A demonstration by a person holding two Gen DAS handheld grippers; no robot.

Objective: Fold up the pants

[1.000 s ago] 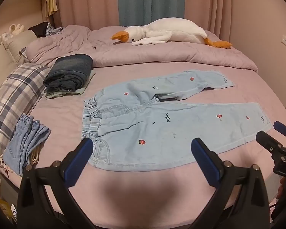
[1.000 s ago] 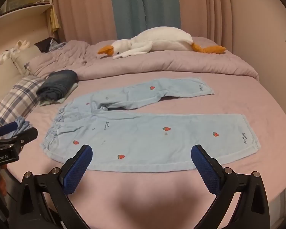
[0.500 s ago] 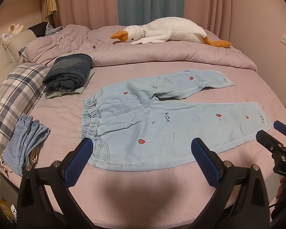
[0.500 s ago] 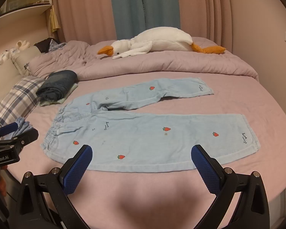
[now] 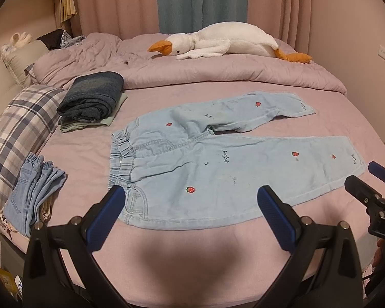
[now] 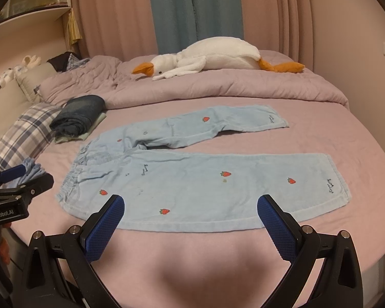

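— Denim, pale blue with strawberries: the pants point(image 5: 218, 164) lie spread flat on the pink bed point(image 5: 192, 261), waistband toward the plaid pillow point(image 5: 18, 128).

— And the tools?

— Left gripper point(image 5: 192, 205) and right gripper point(image 6: 191, 215) hover at the near edge, fingers wide apart, holding nothing.

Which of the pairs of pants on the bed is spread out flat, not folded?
The light blue strawberry pants in the middle; the dark jeans and the small blue pants by the plaid pillow are folded.
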